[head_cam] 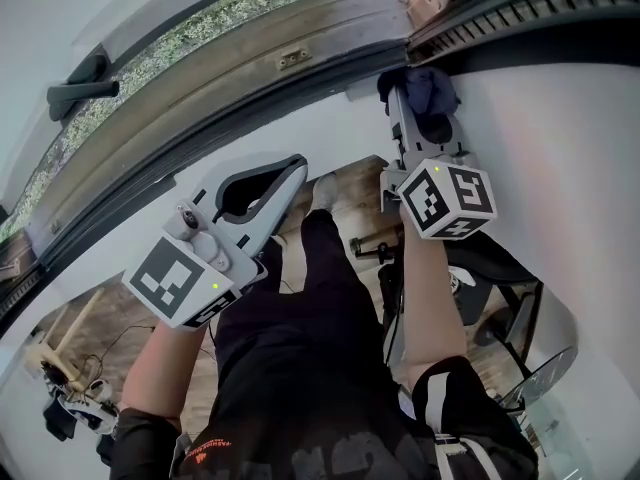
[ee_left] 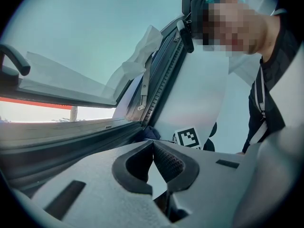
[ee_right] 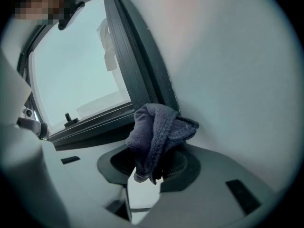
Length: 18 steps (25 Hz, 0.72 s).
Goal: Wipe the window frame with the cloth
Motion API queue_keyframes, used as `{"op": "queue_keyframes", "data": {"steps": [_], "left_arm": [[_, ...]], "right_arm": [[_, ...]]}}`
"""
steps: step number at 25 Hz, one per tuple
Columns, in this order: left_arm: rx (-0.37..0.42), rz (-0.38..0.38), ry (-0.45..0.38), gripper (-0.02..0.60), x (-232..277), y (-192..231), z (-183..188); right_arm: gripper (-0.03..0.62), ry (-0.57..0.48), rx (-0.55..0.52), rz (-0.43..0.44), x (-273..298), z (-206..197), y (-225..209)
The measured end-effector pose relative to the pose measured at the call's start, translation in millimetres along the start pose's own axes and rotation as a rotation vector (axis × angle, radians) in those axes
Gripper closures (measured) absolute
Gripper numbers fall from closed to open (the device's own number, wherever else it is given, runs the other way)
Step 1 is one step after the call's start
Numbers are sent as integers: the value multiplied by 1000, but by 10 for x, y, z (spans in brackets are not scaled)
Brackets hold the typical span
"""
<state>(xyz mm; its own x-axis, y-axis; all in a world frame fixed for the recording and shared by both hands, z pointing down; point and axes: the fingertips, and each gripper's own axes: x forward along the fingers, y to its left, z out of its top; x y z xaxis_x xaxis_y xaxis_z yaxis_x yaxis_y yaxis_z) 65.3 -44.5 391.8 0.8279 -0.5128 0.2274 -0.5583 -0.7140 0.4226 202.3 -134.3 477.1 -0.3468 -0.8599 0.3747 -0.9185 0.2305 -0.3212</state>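
White wall [head_cam: 560, 138] meets dark window frame [head_cam: 300, 78]. Right hand-held gripper [ee_right: 149, 167] clamped on dark blue cloth [ee_right: 159, 127], at frame corner. Left hand-held gripper [ee_left: 153, 144] empty, jaws pressed together, below frame.

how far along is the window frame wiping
Done: the cloth is picked up, clamped in the right gripper. In hand: it is held up at the corner of the dark window frame; contact is unclear. Still to do: the wiping itself; no cleaned stretch can be told. The left gripper is shut and empty.
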Motion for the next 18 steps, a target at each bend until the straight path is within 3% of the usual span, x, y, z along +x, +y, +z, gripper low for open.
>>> {"op": "queue_keyframes", "data": {"steps": [18], "left_arm": [[-11,9,-27,561,-248,1,3]], "right_arm": [[480,25,-40,58,-13,-53,449]]}}
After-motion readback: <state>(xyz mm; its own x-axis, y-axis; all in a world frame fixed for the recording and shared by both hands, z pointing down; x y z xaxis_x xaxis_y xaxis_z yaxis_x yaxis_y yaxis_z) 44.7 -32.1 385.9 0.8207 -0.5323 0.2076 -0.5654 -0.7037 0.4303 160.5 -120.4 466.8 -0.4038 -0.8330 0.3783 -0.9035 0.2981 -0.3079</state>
